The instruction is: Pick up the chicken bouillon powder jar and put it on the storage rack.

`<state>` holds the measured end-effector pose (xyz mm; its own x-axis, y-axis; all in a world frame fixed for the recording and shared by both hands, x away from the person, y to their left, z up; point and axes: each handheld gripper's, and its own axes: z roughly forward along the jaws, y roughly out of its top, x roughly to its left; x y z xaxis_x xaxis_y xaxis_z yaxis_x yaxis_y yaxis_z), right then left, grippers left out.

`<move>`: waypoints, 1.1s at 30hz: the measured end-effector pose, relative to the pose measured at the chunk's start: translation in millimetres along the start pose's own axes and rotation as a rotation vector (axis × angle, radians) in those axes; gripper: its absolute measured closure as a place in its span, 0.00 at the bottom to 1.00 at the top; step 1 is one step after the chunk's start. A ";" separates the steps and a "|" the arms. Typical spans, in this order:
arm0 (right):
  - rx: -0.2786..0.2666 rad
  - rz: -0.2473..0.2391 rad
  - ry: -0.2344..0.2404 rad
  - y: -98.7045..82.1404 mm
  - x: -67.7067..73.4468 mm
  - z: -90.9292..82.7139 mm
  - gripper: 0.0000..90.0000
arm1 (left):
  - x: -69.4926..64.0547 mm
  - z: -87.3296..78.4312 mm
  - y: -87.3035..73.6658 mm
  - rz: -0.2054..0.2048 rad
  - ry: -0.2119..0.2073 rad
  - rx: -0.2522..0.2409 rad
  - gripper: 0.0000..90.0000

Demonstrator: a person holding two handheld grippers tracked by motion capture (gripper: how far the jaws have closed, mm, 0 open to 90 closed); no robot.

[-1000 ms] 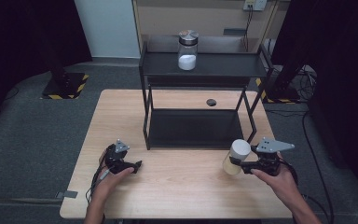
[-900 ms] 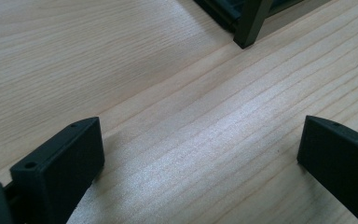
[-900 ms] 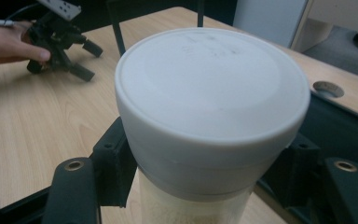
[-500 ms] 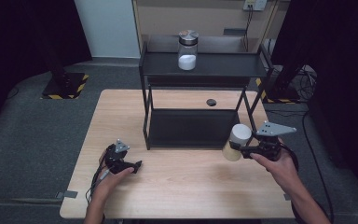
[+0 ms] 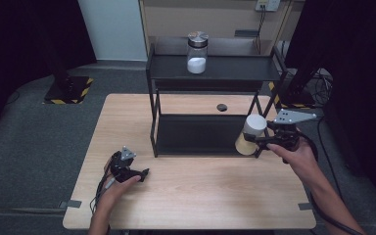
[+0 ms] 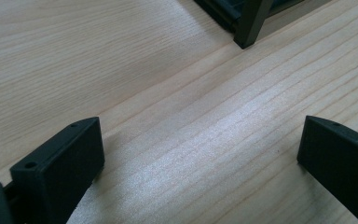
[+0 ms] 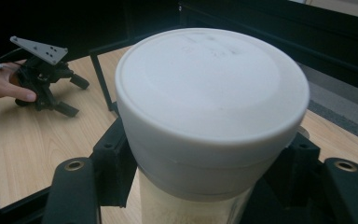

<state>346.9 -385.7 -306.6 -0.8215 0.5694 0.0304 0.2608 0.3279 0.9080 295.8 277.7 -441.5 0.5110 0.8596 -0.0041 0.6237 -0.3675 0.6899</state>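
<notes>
**Jar gripped off the table by the rack**

The left gripper (image 5: 144, 172) rests on the wooden table (image 5: 200, 196), jaws wide apart and empty. The right gripper (image 5: 259, 140) clamps a white-lidded jar (image 5: 251, 134), tilted, above the table at the black rack's (image 5: 214, 73) front right leg.

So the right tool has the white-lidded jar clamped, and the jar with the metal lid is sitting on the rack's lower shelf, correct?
Not quite. The right tool does have the white-lidded jar clamped, but the jar with the metal lid stands on the rack's top shelf, not the lower one. The high view shows it.
</notes>
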 end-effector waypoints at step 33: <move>0.024 -0.062 0.032 100.3 -15.8 -20.8 0.40 | -1.4 -0.6 -0.2 -0.002 0.004 0.001 0.00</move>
<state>375.4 -377.5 -207.3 -0.8519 0.5235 -0.0118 0.2211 0.3799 0.8982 294.6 276.7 -441.3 0.5070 0.8619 -0.0028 0.6258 -0.3659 0.6888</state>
